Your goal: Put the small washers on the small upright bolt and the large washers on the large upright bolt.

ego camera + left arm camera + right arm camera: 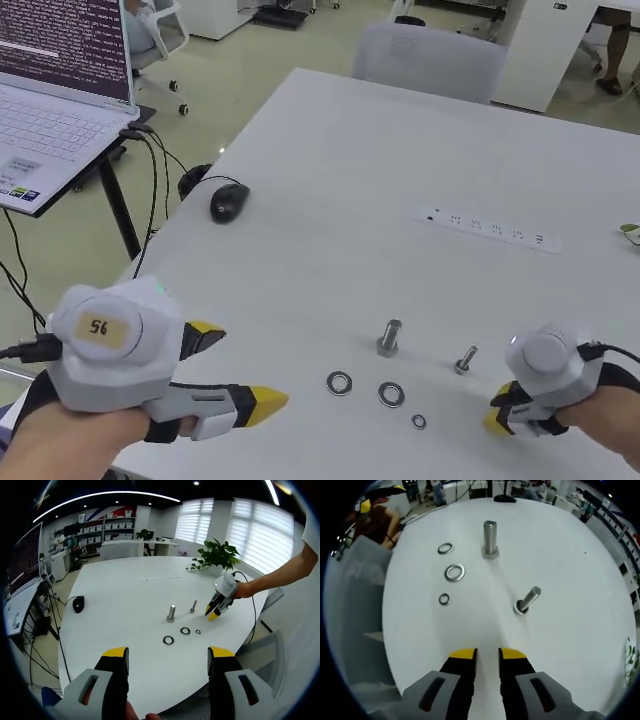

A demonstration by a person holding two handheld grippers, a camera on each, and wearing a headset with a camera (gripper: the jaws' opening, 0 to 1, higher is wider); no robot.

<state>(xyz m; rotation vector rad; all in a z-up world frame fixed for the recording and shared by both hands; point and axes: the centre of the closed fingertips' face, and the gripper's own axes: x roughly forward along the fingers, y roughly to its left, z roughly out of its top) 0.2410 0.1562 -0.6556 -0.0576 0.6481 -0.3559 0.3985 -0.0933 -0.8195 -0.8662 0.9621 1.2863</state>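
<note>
Geometry: the small flat steel washer [444, 599] lies ahead and to the left of the right tongs [488, 655], close to the near edge of the white surface [330, 200]. The small upright steel bolt [527, 601] stands ahead and to their right, apart from the washer. The right tongs are clearly the nearer pair. The left tongs [169, 655] sit at the near-left edge, well apart from all the parts.

Axes: the washer lies flat with its hole axis vertical. The bolt stands on its head, shank up. My read is a pinch at the rim, then a straight drop down the shank.

Tongs: the right pair is drawn almost together with a thin slit, nothing between. The left pair is spread wide and empty.

The two large flat steel washers [454, 572] lie just beyond the small one. The large upright hex-head steel bolt [490, 539] stands behind them. Neither bolt has a washer on it yet.

Surface: a black computer mouse [229, 202] lies toward the left edge and a white power strip [485, 227] toward the far right.

Room: it's an office, with an open laptop [50, 120] off the left edge, a grey chair [430, 60] at the far edge and a potted plant [217, 555] by blinded windows.
</note>
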